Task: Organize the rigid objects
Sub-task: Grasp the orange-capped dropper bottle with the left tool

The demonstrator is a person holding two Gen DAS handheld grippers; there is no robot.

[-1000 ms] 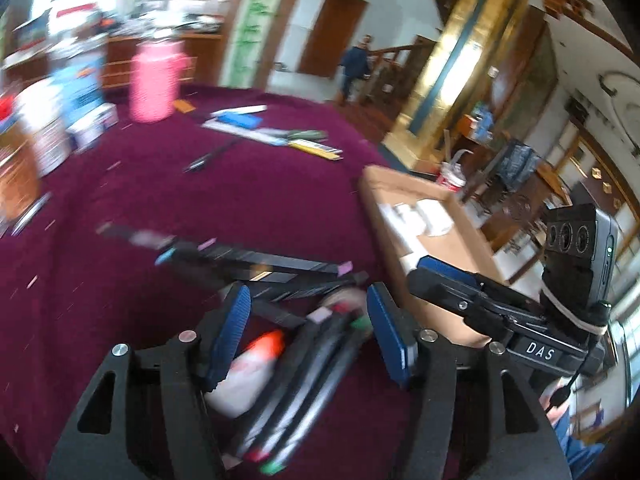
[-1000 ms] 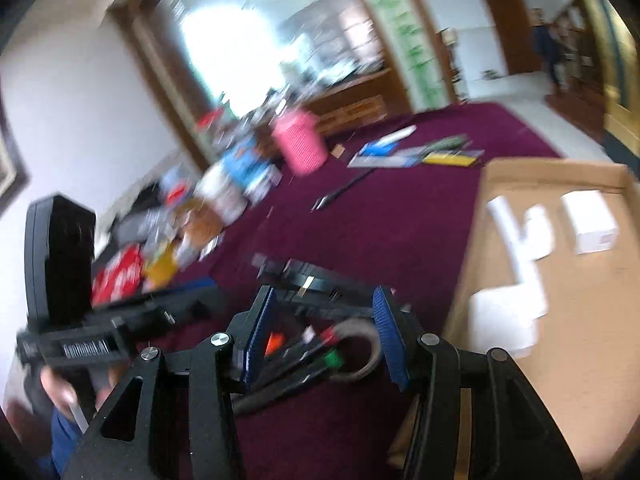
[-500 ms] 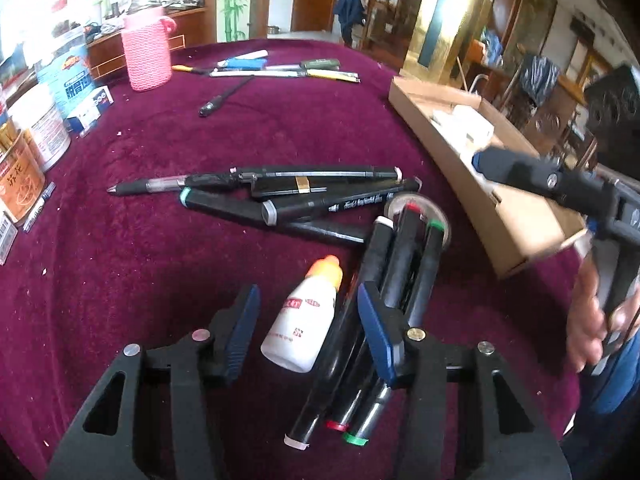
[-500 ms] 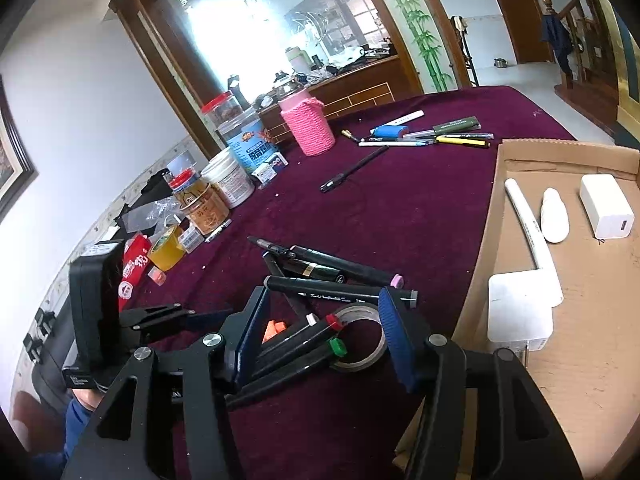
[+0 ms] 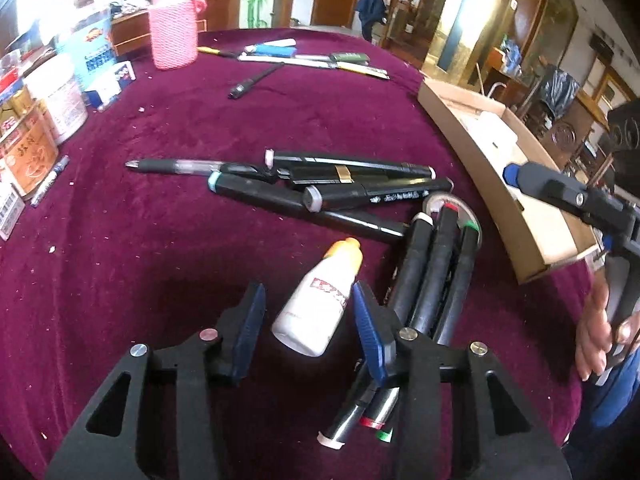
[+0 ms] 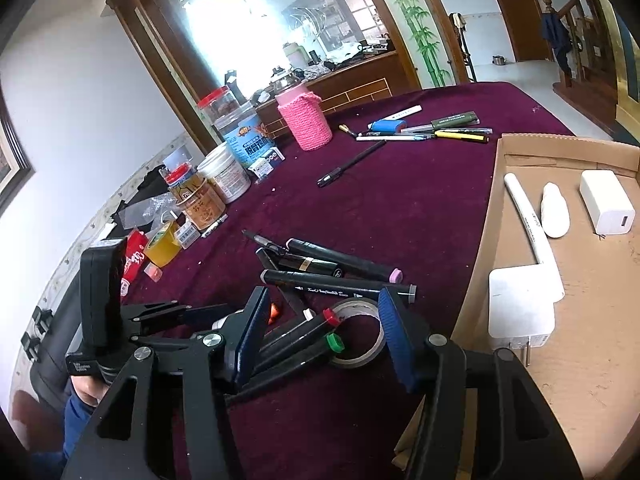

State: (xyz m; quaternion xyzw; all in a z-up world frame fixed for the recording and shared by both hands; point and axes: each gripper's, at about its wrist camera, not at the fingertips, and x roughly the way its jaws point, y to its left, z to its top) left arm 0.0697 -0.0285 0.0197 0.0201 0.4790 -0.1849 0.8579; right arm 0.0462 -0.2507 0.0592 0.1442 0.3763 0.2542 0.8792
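While the pens lie loose on the cloth, the lot is entered as follows.

Bench (image 5: 360, 120): covered in dark red cloth; stationery scattered over it.

Left gripper (image 5: 306, 312): jaws closing around a white bottle; pads not yet seen pressing on it.

White bottle (image 5: 318, 300): orange cap, lying on its side on the cloth between the blue pads (image 5: 370, 332), just left of three markers.

Three markers (image 5: 436, 264): black barrels laid side by side, caps white, red and green; far ends resting on a tape roll.

Tape roll (image 6: 362, 334): clear, flat on the cloth, partly under the marker ends.

Right gripper (image 6: 320, 330): jaws spread, held above the marker caps and tape roll; nothing is pinched.

Pen pile (image 5: 344, 184): several black pens and markers crossed over each other, beyond the bottle.

Cardboard tray (image 6: 492, 216): at the bench edge, holding a white charger (image 6: 606, 202), a white tube and other white items.

Pink knitted holder (image 6: 306, 120): upright at the far side, near jars and tins.
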